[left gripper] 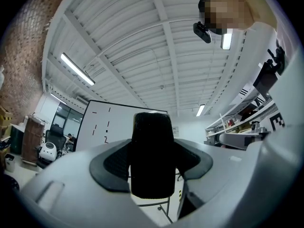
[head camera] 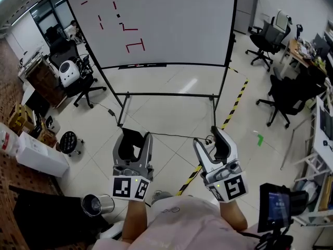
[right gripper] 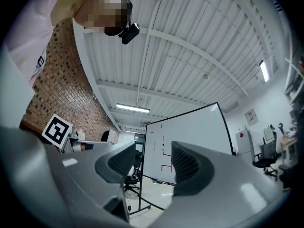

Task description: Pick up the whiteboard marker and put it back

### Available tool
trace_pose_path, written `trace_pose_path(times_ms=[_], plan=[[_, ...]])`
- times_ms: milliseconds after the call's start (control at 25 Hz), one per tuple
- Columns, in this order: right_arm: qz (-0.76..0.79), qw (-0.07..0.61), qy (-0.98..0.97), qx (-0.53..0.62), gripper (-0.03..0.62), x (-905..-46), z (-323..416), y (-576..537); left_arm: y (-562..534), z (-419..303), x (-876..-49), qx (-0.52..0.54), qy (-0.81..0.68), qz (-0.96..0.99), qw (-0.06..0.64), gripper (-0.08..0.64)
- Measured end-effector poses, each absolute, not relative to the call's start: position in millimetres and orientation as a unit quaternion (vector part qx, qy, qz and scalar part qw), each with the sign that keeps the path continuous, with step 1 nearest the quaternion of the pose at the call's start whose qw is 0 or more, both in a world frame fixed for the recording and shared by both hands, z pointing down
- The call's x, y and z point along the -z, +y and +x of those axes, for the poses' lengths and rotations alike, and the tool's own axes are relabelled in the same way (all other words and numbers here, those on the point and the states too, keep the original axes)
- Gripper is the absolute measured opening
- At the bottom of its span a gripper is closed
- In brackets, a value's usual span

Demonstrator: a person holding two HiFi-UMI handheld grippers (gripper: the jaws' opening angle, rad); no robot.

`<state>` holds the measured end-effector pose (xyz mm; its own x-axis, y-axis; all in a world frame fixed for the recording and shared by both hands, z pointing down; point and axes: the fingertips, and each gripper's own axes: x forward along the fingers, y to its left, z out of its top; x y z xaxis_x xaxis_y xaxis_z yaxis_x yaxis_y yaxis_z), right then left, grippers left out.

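Black, finely ribbed stub (left gripper: 152,156) sits clamped between the pads of the left gripper (head camera: 136,137), jaws partway closed on it. It's prob. the whiteboard marker seen end-on, tho can't confirm. Nothing in the right gripper (head camera: 209,139): jaws parted, only air between. Both are well short of the whiteboard (head camera: 171,25) and aimed roughly at it.

Progress, as I judge it: pick-up looks done, put-back isn't. Left to do: close the gap to the whiteboard and set the stub on the ledge (head camera: 143,65) along its bottom edge. Items on that ledge are too small to tell.

Surface/room: pale glossy floor tiles (head camera: 171,113) in front of the whiteboard, w/ yellow-black tape (head camera: 234,105) running past its right leg. Red strokes (head camera: 134,46) mark the whiteboard's left half. Office chairs (head camera: 286,95) stand right of it, more left of it. Brick wall (right gripper: 61,89) is further left.
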<state>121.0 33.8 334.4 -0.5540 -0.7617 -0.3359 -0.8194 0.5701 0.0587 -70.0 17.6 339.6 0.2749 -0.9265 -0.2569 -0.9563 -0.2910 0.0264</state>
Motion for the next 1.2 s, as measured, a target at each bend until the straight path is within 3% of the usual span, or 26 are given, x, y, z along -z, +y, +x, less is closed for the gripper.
trace_pose_path(times_ms=[320, 560, 880, 1200], plan=[[-0.435, 0.14, 0.884, -0.101, 0.23, -335, 118, 8, -10, -72, -344, -0.107, 0.598, -0.792, 0.057, 0.267], [-0.434, 0.134, 0.886, -0.097, 0.23, -352, 99, -62, -101, -94, -337, -0.1, 0.591, -0.796, 0.079, 0.267], [-0.501, 0.099, 0.855, -0.088, 0.229, -378, 69, -249, -381, -146, -303, -0.087, 0.544, -0.826, 0.118, 0.267], [-0.555, 0.03, 0.829, -0.056, 0.229, -392, 38, -410, -683, -181, -250, 0.003, 0.559, -0.816, 0.145, 0.267]])
